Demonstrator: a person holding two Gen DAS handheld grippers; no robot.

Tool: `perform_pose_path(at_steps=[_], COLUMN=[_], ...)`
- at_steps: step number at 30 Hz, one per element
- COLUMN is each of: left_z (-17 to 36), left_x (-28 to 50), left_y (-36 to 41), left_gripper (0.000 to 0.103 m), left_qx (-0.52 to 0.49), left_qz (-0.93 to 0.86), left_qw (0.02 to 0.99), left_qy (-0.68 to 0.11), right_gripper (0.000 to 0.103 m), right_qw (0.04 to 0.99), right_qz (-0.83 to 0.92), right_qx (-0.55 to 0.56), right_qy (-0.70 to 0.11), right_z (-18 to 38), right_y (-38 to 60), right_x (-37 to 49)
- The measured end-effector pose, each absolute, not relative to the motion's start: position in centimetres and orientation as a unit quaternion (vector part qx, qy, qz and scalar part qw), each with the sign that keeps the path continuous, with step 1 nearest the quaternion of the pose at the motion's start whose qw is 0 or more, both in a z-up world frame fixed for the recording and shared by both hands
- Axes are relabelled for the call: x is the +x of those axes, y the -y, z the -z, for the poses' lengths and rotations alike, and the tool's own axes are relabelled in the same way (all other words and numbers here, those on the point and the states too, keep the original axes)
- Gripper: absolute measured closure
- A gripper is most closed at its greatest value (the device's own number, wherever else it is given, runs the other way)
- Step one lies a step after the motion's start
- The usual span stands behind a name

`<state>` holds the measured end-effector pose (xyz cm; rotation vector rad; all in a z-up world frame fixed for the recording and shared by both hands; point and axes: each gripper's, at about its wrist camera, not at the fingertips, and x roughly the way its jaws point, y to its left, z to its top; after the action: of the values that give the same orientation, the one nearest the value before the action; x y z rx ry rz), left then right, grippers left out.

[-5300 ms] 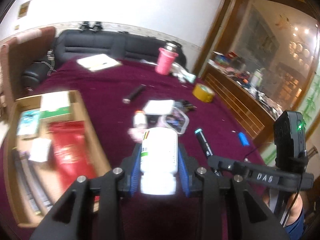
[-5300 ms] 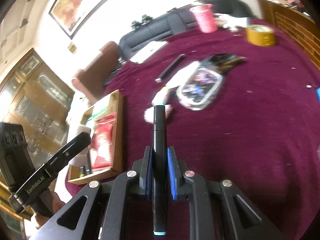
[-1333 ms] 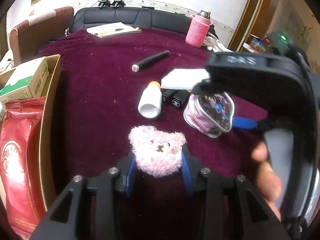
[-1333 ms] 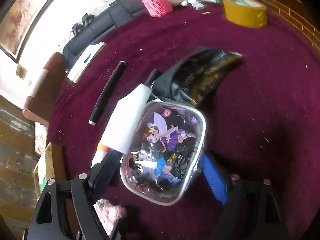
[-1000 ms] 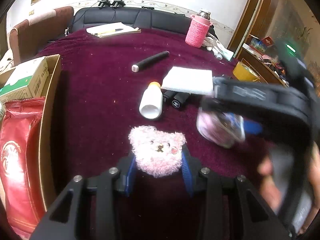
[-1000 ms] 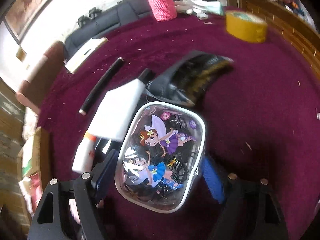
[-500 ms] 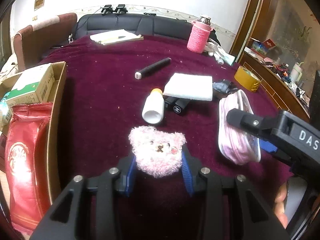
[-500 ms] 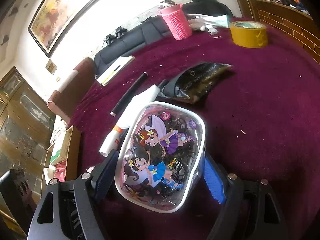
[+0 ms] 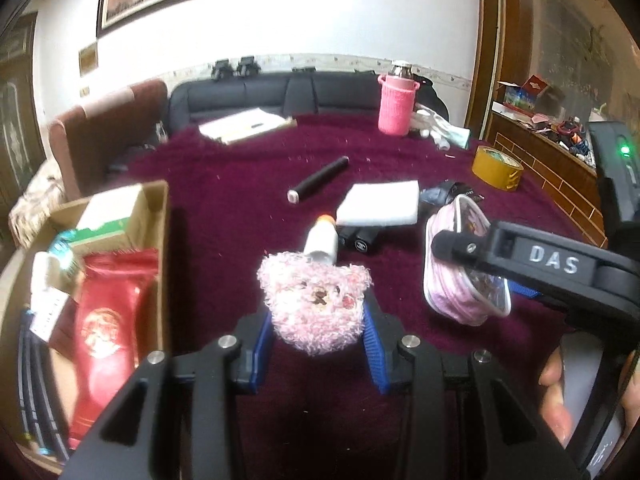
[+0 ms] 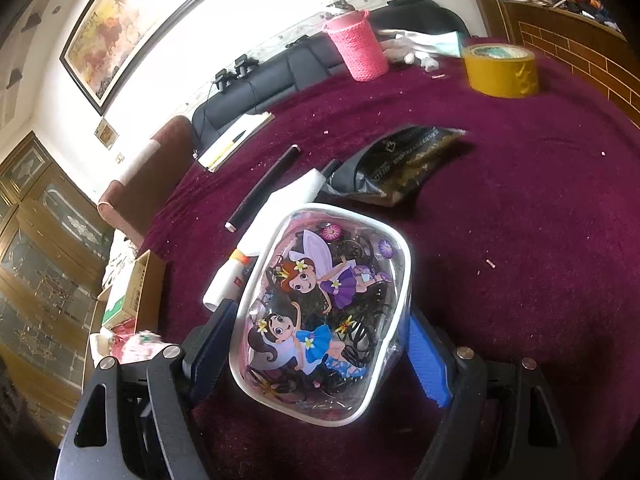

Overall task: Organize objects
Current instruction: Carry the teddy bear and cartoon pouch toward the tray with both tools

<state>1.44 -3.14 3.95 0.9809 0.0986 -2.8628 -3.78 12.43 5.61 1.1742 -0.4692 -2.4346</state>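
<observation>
Gripping bear and pouch above open maroon cloth.

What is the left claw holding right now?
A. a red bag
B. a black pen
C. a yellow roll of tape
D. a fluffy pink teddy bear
D. In the left wrist view, the left claw has its blue pads pressed against both sides of the fluffy pink teddy bear, lifted above the dark red tablecloth.
</observation>
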Motion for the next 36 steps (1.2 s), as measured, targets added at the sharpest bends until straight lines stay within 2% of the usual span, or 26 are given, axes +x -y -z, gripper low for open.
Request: perform_pose_path(at_steps=[18, 36], left_z=[-6.1, -10.3], left_x=[3.3, 6.1], left_y=[3.6, 8.6], left_gripper=[0.064, 0.064], left_qx=[0.286, 0.266], left_qz=[0.955, 0.96], left_qw=[0.073, 0.037], left_qy=[-0.02, -0.085], right_gripper=[0.018, 0.018], right_qw=[0.237, 0.275], right_qz=[0.885, 0.884], right_qx=[0.374, 0.357], right_qy=[0.142, 0.128], right_z=[-7.1, -8.0], right_y=[-11.2, -9.5], right_x=[-2.5, -1.1])
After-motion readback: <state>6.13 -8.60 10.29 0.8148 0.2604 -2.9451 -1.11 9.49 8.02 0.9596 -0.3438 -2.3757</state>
